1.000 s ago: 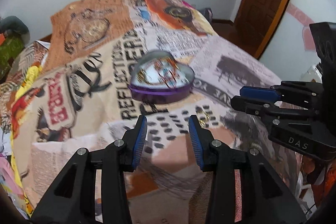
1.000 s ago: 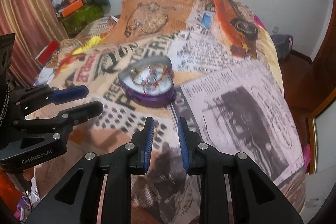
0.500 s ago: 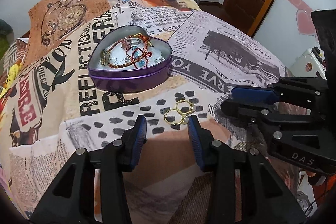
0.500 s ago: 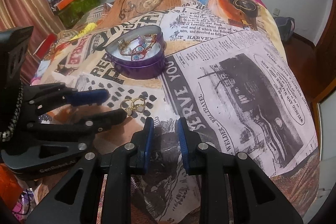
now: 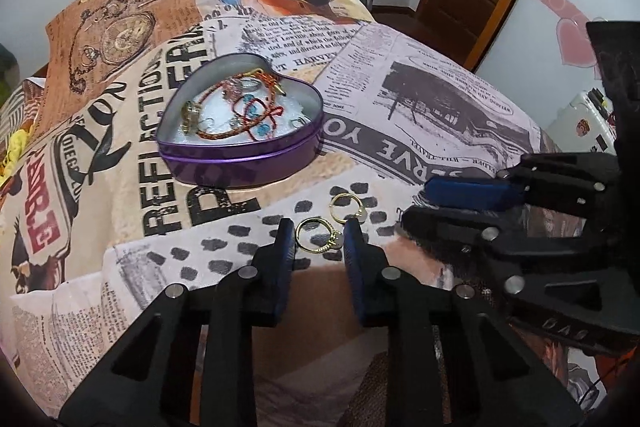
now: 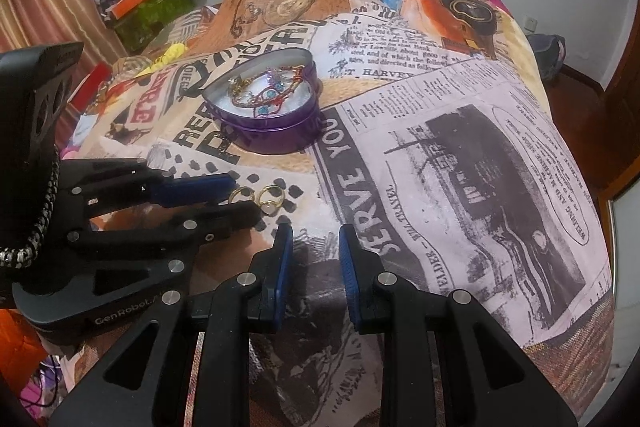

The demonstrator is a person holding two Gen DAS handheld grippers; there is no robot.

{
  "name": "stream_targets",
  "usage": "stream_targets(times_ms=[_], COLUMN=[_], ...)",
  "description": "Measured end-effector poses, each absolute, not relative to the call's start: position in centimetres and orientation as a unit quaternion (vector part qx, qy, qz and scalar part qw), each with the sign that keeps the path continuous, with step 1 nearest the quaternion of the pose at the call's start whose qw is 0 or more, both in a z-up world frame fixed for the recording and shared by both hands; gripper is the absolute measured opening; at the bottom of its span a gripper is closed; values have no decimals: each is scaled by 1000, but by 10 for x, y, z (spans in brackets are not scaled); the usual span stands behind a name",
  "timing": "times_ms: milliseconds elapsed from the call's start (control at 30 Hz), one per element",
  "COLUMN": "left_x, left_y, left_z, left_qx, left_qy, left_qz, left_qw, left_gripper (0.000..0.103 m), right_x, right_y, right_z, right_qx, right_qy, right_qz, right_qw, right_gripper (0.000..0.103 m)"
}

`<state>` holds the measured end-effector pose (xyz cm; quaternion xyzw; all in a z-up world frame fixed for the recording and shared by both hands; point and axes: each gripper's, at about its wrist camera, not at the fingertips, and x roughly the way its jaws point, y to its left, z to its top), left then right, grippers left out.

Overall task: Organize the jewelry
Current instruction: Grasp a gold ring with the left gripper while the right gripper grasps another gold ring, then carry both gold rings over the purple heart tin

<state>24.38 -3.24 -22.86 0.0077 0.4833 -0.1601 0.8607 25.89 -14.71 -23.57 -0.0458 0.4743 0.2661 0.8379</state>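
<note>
Fingers of the left gripper [image 5: 318, 227] stand moderately apart around a thin gold ring [image 5: 319, 235] lying flat on the newspaper-print bedspread [image 5: 440, 99]; whether they touch it I cannot tell. A second gold ring [image 5: 347, 206] lies just beyond. The right gripper [image 6: 316, 231] hovers moderately open, empty. The purple heart-shaped tin [image 5: 240, 151] sits farther back, its tip pointing left.

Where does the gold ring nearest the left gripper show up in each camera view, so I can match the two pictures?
Left wrist view: the nearer gold ring lies low centre on the bedspread, between the open left gripper fingertips.
Right wrist view: the same ring sits left of centre, at the left gripper's tips.
Shared landmark: the purple heart tin, beyond the rings.
</note>
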Motion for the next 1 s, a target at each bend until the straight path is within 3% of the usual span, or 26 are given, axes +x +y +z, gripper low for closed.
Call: stream_targets(times_ms=[433,1000], left_x=[232,225], left_y=[18,16], left_z=[-211,-194], left_qx=[-35,-38], left_qy=[455,434], left_qz=[-116,-113], left_qw=[882,893], left_gripper=[24,24], right_x=[264,265], right_y=[-112,-109], right_z=[-244,-239], right_qx=[-83,-77], right_qy=[472,447], right_qz=[289,283], right_qw=[829,845], right_gripper=[21,17])
